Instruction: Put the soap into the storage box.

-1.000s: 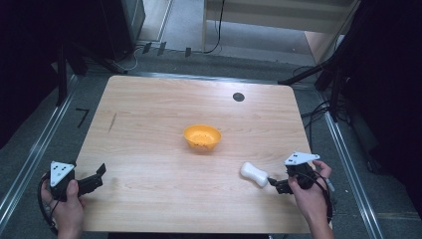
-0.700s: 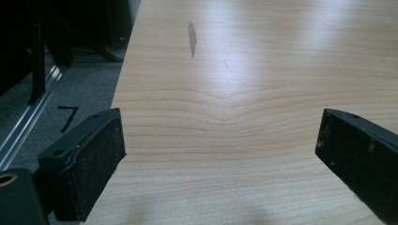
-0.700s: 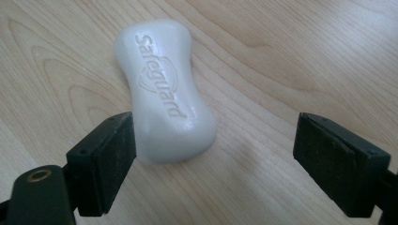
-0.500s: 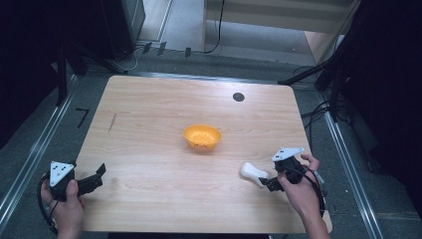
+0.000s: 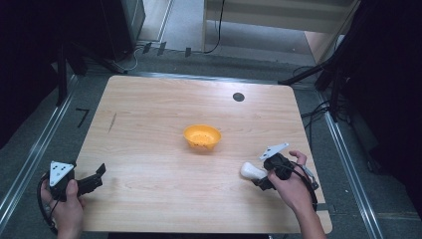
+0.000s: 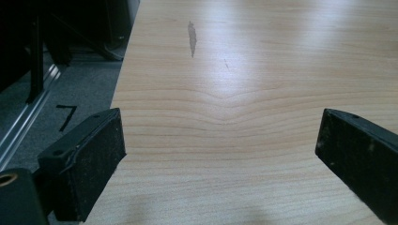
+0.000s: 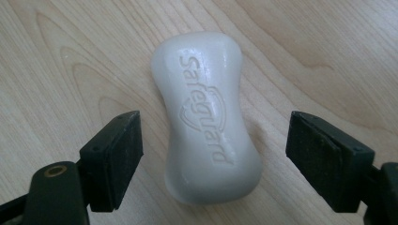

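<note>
Right gripper sits low over the soap bar, jaws spread wide, 1 pad on each side of the bar w/ clear gaps both sides, so nothing is pinched yet. In the right gripper view the bar lies flat on the wood, centre of frame, embossed "Safeguard" face up, its long axis running roughly up and down the frame, between the pads. In the high view the soap bar is at lower right of the frame, near the table's front edge, w/ the right gripper and the hand behind it touching or almost touching its right end.

Orange bowl stands mid-frame, well apart from the soap, up and to the left of it; looks empty as far as I can tell.

Left gripper is at lower left of the high view, held at the table corner, jaws released wide. Left gripper view has bare wood between its pads and a small dark mark upper centre.

Progress, my read: approach is about done, bar is lined up between the pads. Left to do: close on the bar and lift it; if it's meant for the bowl, carry and drop are also undone. Wet-look, rounded bar could slip when squeezed
</note>
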A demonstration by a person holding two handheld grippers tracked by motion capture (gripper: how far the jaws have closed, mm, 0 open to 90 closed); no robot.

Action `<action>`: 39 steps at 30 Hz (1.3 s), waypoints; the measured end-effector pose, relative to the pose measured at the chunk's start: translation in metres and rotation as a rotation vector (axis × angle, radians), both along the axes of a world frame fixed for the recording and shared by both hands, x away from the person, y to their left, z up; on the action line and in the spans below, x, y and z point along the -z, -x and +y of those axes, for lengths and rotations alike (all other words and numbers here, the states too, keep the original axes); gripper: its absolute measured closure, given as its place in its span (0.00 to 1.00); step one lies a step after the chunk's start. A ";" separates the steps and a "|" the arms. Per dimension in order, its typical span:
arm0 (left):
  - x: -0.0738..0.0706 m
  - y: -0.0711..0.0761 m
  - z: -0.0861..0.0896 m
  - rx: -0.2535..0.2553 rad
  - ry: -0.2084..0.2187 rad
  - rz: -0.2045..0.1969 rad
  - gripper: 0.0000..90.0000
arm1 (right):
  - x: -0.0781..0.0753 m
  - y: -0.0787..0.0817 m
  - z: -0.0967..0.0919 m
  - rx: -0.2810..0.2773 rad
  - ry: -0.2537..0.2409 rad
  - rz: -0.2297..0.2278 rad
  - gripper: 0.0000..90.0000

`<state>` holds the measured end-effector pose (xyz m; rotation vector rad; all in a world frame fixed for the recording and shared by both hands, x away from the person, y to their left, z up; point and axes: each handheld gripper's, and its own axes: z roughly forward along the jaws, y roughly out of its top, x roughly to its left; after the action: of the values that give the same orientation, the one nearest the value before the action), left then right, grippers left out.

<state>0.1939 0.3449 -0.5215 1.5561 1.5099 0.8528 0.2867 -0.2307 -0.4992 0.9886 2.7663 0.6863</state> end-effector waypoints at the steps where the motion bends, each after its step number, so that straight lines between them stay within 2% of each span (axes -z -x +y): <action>1: 0.000 0.000 0.000 0.000 0.000 0.000 0.02 | 0.001 -0.001 0.001 -0.003 0.002 0.007 0.24; 12: 0.000 0.000 0.000 0.002 0.001 0.003 0.02 | 0.001 -0.010 0.014 -0.036 0.048 0.041 0.37; 20: 0.000 0.000 0.001 0.002 0.004 0.003 0.02 | 0.004 -0.014 0.021 -0.032 0.078 0.064 0.39; 23: 0.000 0.000 0.000 0.002 0.003 0.003 0.02 | 0.005 -0.016 0.022 -0.040 0.096 0.083 0.45; 26: 0.000 0.000 0.000 0.001 0.002 0.003 0.02 | 0.007 -0.017 0.022 -0.047 0.094 0.097 0.48; 27: 0.000 0.000 0.000 0.001 0.003 0.003 0.02 | 0.010 -0.018 0.023 -0.028 0.095 0.123 0.49; 30: 0.000 0.000 0.000 0.000 0.002 0.001 0.02 | 0.010 -0.017 0.024 -0.029 0.100 0.115 0.51; 33: 0.000 0.000 0.000 -0.001 0.002 0.001 0.02 | 0.010 -0.016 0.027 -0.048 0.146 0.100 0.52; 39: 0.000 0.000 0.000 -0.001 0.002 0.003 0.02 | 0.010 -0.015 0.026 -0.065 0.134 0.086 0.55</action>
<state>0.1941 0.3447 -0.5215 1.5562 1.5129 0.8496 0.3014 -0.2048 -0.5093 0.9270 2.8858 0.4693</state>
